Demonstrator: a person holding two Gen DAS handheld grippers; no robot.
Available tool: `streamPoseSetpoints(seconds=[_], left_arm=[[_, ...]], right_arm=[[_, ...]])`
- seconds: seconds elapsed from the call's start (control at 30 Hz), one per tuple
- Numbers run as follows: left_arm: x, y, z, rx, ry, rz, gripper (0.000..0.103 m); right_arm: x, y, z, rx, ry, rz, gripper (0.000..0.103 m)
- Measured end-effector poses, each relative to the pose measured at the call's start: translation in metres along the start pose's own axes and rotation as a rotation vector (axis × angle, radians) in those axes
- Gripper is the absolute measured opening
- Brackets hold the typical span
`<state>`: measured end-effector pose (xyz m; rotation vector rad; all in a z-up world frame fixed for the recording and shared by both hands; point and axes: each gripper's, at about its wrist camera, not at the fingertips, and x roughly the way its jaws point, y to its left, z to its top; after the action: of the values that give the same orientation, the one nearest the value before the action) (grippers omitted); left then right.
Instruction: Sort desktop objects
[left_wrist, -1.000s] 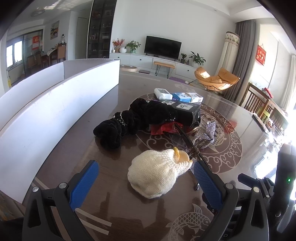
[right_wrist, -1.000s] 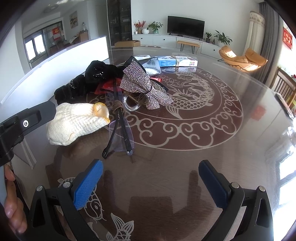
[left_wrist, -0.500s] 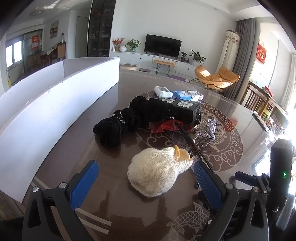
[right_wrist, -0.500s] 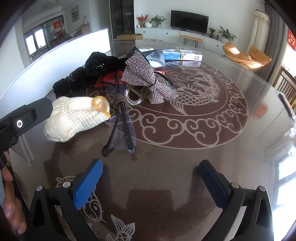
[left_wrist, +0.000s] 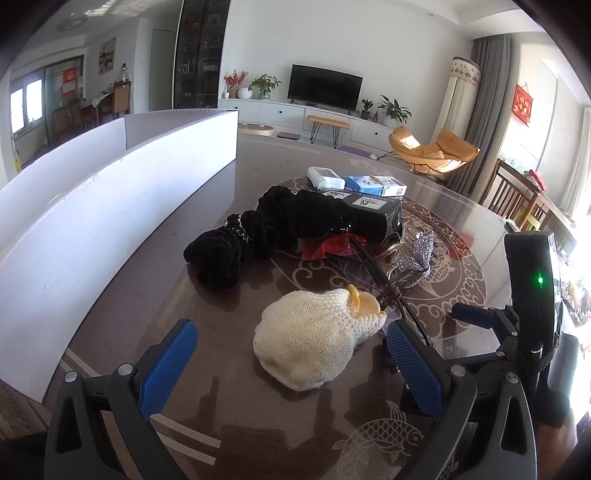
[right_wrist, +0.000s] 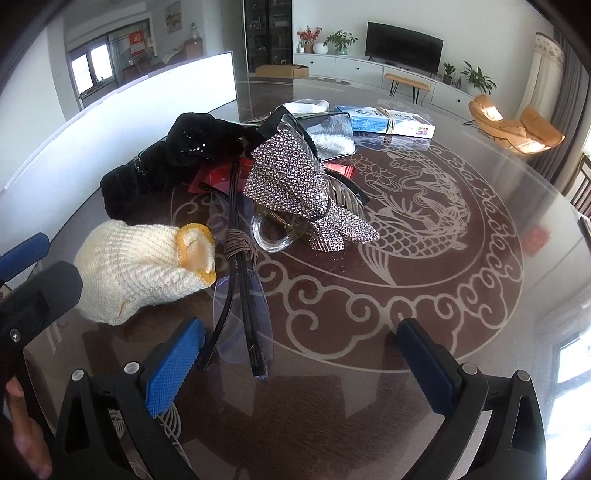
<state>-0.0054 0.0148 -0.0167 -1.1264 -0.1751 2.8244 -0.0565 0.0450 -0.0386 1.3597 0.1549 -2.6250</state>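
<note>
The left claw (left_wrist: 291, 354) is spread wide and holds nothing; the cream knitted glove (left_wrist: 314, 341) lies on the table (left_wrist: 236, 229) between its 2 pads, nearer the right one. To take it cleanly, I would centre over the thick body, press low and close slowly, keeping clear of the glasses (right_wrist: 240, 280) just beyond its cuff. The right claw (right_wrist: 301, 360) is also released, low over the table, glasses at its left pad.

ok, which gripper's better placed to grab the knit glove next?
Left. The left gripper is open with the knit glove between its fingers; the right gripper faces the glasses instead.
</note>
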Motion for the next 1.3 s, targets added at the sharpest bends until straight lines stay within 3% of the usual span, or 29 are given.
streamPoseSetpoints(seconds=[1.3], left_arm=[[0.0001,-0.0069,-0.0031,0.029,0.029,-0.008,0.103]], right_arm=[[0.0067,-0.0074,0.0082,0.022,-0.006,-0.017,0.103]])
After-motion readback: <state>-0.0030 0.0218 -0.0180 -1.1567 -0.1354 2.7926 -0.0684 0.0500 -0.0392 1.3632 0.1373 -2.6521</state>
